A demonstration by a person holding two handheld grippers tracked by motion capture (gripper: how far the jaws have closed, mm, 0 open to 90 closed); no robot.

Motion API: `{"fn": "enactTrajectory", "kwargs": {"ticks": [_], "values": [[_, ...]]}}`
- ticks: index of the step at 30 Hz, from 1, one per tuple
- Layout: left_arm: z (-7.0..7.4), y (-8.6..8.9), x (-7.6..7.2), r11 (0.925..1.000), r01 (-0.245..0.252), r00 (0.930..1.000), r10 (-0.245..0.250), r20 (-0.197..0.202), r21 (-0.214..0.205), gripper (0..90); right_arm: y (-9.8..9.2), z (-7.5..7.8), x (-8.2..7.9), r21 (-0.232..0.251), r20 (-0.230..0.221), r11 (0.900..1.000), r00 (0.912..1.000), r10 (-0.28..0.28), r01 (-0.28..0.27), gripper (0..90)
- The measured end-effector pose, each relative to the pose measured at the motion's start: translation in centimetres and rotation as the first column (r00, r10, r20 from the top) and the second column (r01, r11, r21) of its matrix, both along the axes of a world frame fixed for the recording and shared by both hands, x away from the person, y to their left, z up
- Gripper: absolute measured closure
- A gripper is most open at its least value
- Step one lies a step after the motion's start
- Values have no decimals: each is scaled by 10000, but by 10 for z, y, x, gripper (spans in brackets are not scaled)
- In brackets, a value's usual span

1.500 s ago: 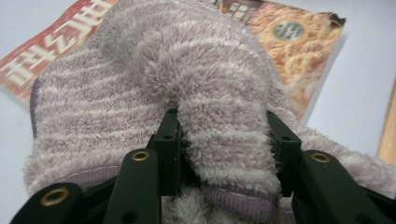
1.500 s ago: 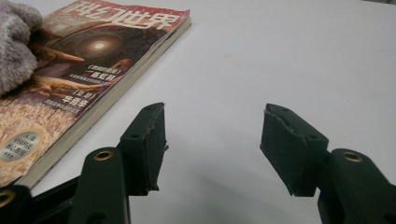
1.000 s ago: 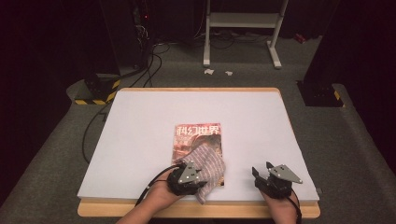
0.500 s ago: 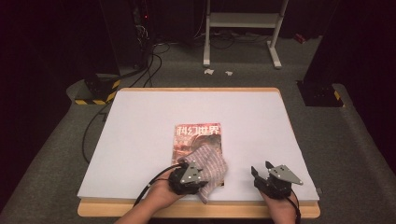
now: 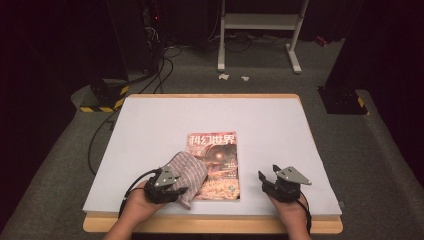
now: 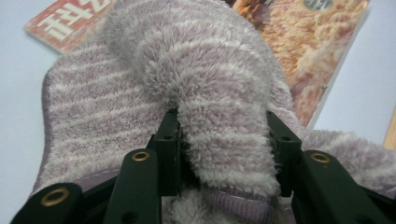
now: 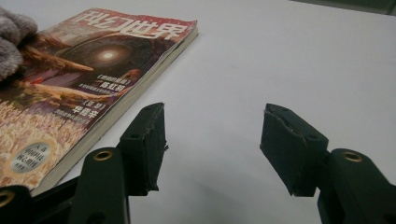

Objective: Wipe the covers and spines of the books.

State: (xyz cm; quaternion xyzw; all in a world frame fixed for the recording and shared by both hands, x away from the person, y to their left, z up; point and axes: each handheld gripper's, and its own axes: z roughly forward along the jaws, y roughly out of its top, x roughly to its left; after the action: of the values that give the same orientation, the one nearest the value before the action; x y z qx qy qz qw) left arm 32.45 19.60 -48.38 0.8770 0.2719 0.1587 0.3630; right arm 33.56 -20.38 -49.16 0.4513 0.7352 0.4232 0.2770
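Note:
A fuzzy cloth (image 5: 189, 171) with lilac and grey stripes lies over the near left corner of a magazine (image 5: 220, 155) in the middle of the white table cover. My left gripper (image 5: 181, 186) is shut on a fold of the cloth (image 6: 205, 93), which bulges up between the pads (image 6: 169, 140). The magazine cover (image 6: 303, 56) shows behind the cloth. My right gripper (image 5: 268, 174) is open, low over the bare cover to the right of the magazine (image 7: 84, 84). Nothing lies between its jaws (image 7: 212, 140). The cloth's edge (image 7: 11, 42) shows at the far left.
A white sheet (image 5: 150, 130) covers the wooden table, whose front edge (image 5: 215, 225) runs just before my hands. Behind the table are cables (image 5: 160, 65), a white metal stand (image 5: 260, 30) and a yellow-and-black striped base (image 5: 102, 100) on the grey floor.
My left gripper has drawn the cloth leftward across the magazine's near part, baring more of the cover. My right gripper has shifted slightly left, toward the magazine.

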Motion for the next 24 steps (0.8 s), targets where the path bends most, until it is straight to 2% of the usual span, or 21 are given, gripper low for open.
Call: {"fn": "enactTrajectory", "kwargs": {"ticks": [4,11,17,21,24], "values": [[-2,1,-2,9999,-130,9999,130,-35,-106,573,0,0,3,105,-12,9999,10000,-12,12,403],[-4,-25,0,9998,206,9997,-205,160,-80,574,-2,-1,0,80,19,9999,9999,-110,110,404],[-5,-68,7,9945,1025,9943,-1018,322,-198,575,-10,-1,-14,40,218,9991,9988,-429,429,405],[-7,-105,9,9847,1719,9840,-1703,520,-271,575,-20,2,-23,108,380,9972,9965,-742,738,407],[-7,-127,12,9787,2031,9780,-2013,541,-304,574,-26,3,-25,204,421,9957,9950,-908,901,408]]}}
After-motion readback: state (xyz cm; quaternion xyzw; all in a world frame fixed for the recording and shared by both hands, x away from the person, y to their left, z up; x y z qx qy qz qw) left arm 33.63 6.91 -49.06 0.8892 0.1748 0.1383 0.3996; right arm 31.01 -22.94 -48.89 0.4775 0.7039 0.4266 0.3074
